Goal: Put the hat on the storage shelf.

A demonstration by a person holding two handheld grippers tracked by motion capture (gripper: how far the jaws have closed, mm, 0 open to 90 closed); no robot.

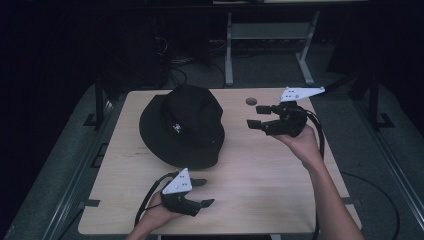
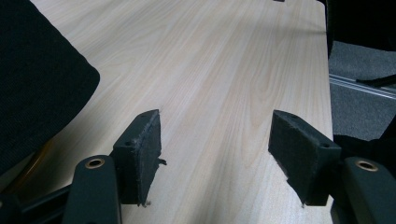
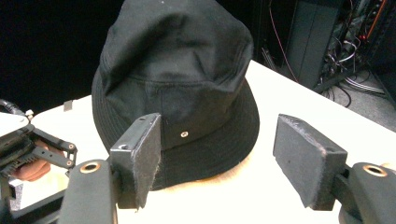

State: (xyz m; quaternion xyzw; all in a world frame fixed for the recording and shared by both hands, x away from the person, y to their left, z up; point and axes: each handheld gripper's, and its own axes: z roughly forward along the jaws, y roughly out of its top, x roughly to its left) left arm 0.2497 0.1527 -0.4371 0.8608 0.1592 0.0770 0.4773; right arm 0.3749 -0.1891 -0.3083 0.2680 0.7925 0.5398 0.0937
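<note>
Resting near the worktop's point(image 1: 260, 200) front edge, the left hand-held gripper point(image 1: 202, 193) gapes empty; the black hat point(image 1: 182, 125) sits left of centre; the right hand-held gripper point(image 1: 256, 116), released, approaches—next, presumably, pinching the brim.

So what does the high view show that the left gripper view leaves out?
The high view shows the whole black fabric bucket hat sitting crown up on the pale wooden table, both hands, and the right claw, open, level with the hat on its right. The left gripper view shows the fuzzy black pads of the left claw from close up, spread wide over bare wood with nothing between them. Both show the table, a part of the hat's brim, and the open left claw.
</note>
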